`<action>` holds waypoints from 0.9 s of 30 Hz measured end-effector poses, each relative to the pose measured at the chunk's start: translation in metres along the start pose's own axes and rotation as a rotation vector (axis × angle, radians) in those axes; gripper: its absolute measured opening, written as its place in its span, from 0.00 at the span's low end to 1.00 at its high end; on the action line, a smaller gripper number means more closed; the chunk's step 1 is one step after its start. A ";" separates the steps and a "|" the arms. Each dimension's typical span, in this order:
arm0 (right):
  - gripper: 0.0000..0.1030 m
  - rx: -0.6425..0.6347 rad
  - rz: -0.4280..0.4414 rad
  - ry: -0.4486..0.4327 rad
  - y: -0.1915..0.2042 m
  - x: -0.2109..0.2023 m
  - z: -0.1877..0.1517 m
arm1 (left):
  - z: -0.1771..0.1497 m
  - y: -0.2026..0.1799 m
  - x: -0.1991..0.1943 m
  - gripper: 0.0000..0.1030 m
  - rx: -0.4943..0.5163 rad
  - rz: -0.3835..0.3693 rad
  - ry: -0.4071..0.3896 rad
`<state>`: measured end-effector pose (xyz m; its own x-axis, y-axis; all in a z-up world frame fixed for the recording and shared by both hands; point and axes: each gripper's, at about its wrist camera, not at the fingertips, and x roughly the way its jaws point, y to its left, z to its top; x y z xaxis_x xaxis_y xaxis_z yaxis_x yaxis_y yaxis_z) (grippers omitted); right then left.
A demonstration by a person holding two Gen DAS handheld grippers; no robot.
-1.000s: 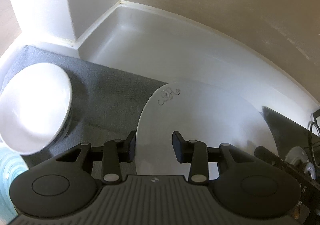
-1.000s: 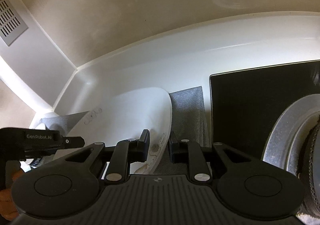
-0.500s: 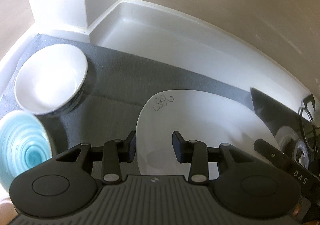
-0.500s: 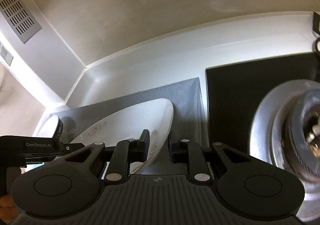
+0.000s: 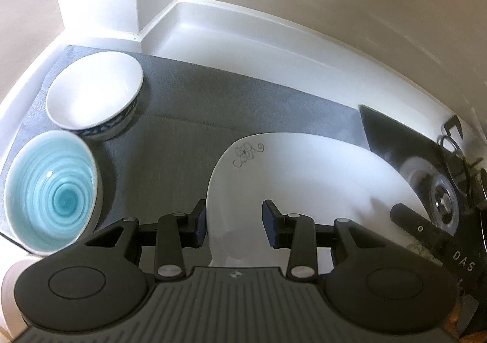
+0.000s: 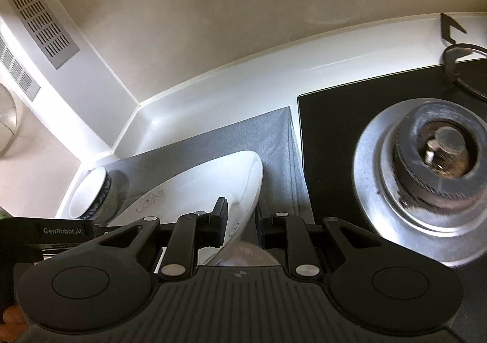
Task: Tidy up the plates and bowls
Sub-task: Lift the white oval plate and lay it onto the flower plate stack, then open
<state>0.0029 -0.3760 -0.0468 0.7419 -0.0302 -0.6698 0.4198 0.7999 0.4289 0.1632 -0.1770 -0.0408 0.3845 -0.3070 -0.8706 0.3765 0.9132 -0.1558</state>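
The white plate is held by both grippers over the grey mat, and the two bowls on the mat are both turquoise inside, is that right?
Not quite. Only one bowl is turquoise inside; the blue-patterned bowl is plain white inside, as the left wrist view shows. The white plate is indeed held by the left gripper and right gripper over the grey mat.

Bright left-side glare, fisheye-warped edges

grey mat (image 5: 188, 142) beside black hob (image 6: 328, 136) with burner (image 6: 438, 166).
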 end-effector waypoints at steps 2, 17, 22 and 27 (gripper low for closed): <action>0.21 0.006 0.000 -0.002 -0.001 -0.008 -0.006 | -0.006 0.002 -0.003 0.41 0.002 -0.005 0.005; 0.21 0.041 -0.004 0.012 -0.005 -0.044 -0.053 | -0.051 0.000 -0.031 0.41 0.070 -0.015 -0.017; 0.19 0.022 -0.024 0.020 -0.008 -0.047 -0.068 | -0.067 0.001 -0.024 0.41 0.093 -0.016 0.014; 0.18 0.005 -0.038 0.033 -0.010 -0.045 -0.076 | -0.080 0.003 -0.016 0.41 0.110 -0.008 0.037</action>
<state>-0.0744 -0.3372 -0.0668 0.7076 -0.0405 -0.7055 0.4501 0.7955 0.4057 0.0907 -0.1480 -0.0653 0.3507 -0.3025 -0.8863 0.4708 0.8751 -0.1124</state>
